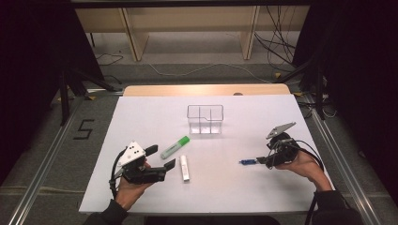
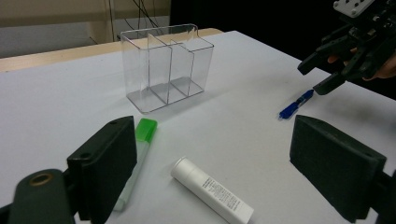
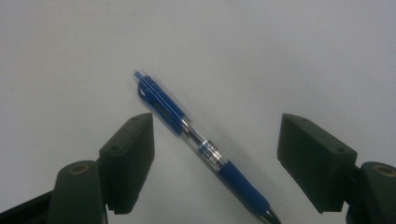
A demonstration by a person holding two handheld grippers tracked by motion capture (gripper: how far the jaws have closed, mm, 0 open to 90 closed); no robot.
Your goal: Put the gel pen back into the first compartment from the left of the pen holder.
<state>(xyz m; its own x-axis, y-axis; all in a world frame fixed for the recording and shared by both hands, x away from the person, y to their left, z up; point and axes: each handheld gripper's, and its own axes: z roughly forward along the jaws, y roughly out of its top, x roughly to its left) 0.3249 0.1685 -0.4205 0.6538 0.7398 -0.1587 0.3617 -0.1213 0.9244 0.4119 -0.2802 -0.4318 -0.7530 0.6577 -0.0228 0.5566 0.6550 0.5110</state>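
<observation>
**Right gripper poised over the pen**

On the white desk a slim blue-and-clear plastic click pen lies flat toward the right side, well apart from the clear plastic three-compartment organiser box standing near the middle. The right gripper hangs just over the pen, its fingers spread wide on either side of the barrel and gripping nothing; the pen lies slantwise between them, untouched.

The left gripper sits low at the near left, its fingers likewise wide apart and empty, with a green-capped highlighter marker and a white cylindrical tube just ahead of it.

I'd judge the pen light, stiff and smooth enough to roll or skid under a glancing touch. The rubbery blue grip section near the tip looks the surest place to close on, squarely across the barrel.
</observation>
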